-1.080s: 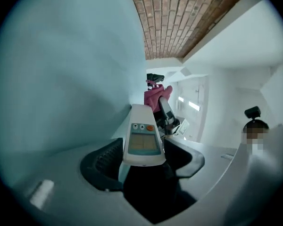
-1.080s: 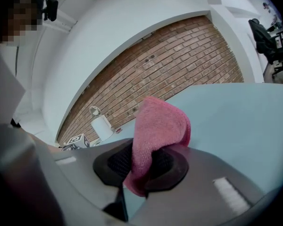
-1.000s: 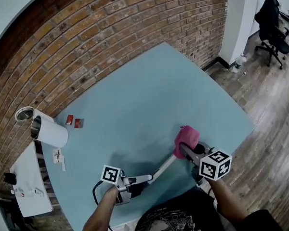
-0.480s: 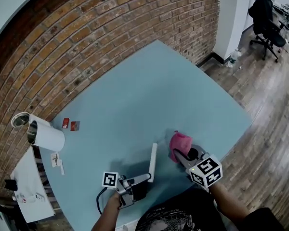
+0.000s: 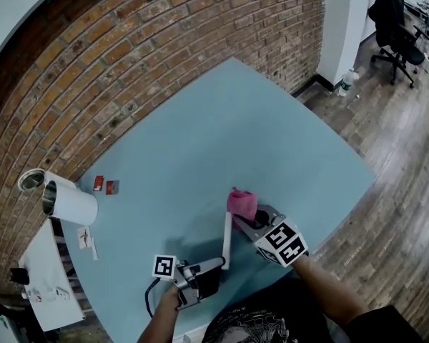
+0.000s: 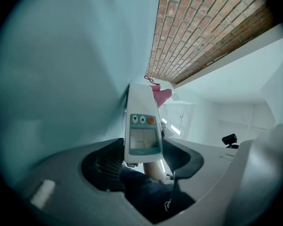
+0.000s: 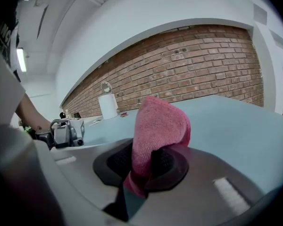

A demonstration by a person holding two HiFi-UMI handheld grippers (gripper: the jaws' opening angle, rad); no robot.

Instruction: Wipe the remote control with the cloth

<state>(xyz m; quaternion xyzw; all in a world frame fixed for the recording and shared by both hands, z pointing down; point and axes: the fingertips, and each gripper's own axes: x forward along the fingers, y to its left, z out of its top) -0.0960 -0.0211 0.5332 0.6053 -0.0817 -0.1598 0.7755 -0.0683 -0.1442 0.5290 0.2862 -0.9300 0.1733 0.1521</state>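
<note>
The white remote control point(image 5: 227, 240) point(image 6: 142, 126) sticks out from my left gripper point(image 5: 218, 263) point(image 6: 142, 157), near the front of the light blue table point(image 5: 236, 120). The jaws grip its near end, screen and buttons showing, and they have just been closing further on it. A pink cloth point(image 5: 242, 202) point(image 7: 158, 131) is bunched in my right gripper point(image 5: 249, 220) point(image 7: 151, 161), which is shut on it. The cloth sits right at the remote's far tip; in the left gripper view the cloth point(image 6: 161, 94) peeks out behind that tip. The right gripper view shows my left gripper point(image 7: 66, 133) at the left.
A white cylinder point(image 5: 71, 199) and a metal cup point(image 5: 32, 179) stand at the table's left edge, with two small red items point(image 5: 106, 185) beside them. A brick wall runs behind the table. An office chair point(image 5: 390, 13) and a bottle point(image 5: 345, 84) are on the wooden floor at the right.
The remote has swung from pointing up-right to pointing almost straight away from me. My right gripper has rolled and carried the cloth leftward to the remote's far tip.
</note>
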